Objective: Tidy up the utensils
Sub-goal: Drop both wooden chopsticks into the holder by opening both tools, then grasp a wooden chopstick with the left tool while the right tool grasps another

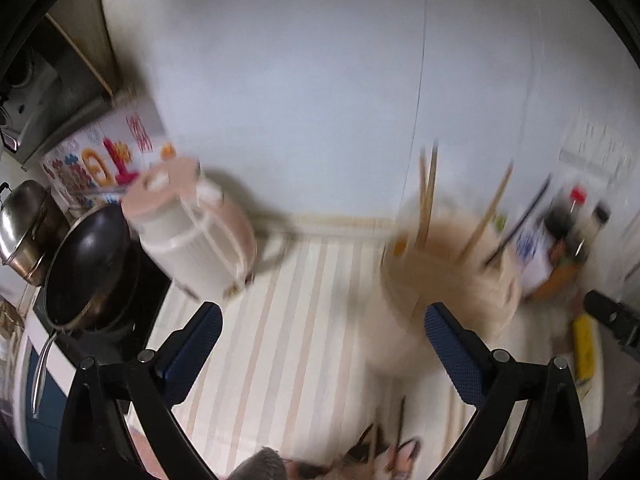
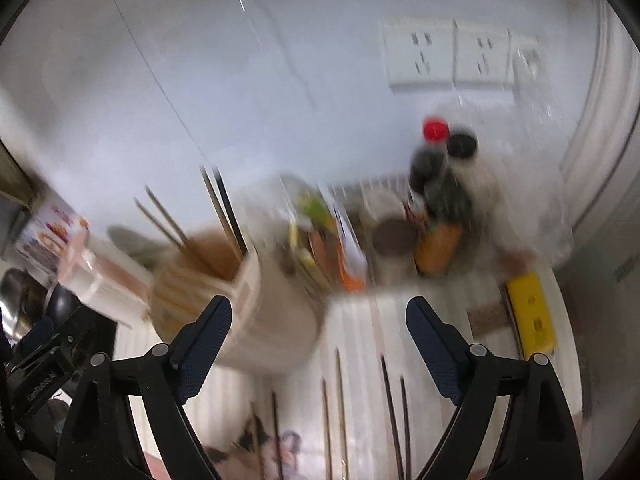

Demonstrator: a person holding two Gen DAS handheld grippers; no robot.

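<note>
Item: round beige ceramic utensil holder (image 2: 256, 312) on the cream striped counter mat (image 1: 288, 320), standing just left of centre in the right wrist view; several wooden and dark chopsticks (image 2: 224, 208) already stand upright in it.

Item: loose chopsticks (image 2: 394, 412), dark and wooden, lying flat on the mat at the near edge, right of the holder (count unclear in the blur).

Left gripper (image 1: 322, 340): jaws wide, nothing between them, the holder just past its right finger.

Right gripper (image 2: 320, 340): jaws wide, empty, above the loose chopsticks.

Step in hand, judged: between placements, reaching for more chopsticks.

Next move calls for: lowering over one pair, closing on the shafts, lifting them into the holder.
</note>
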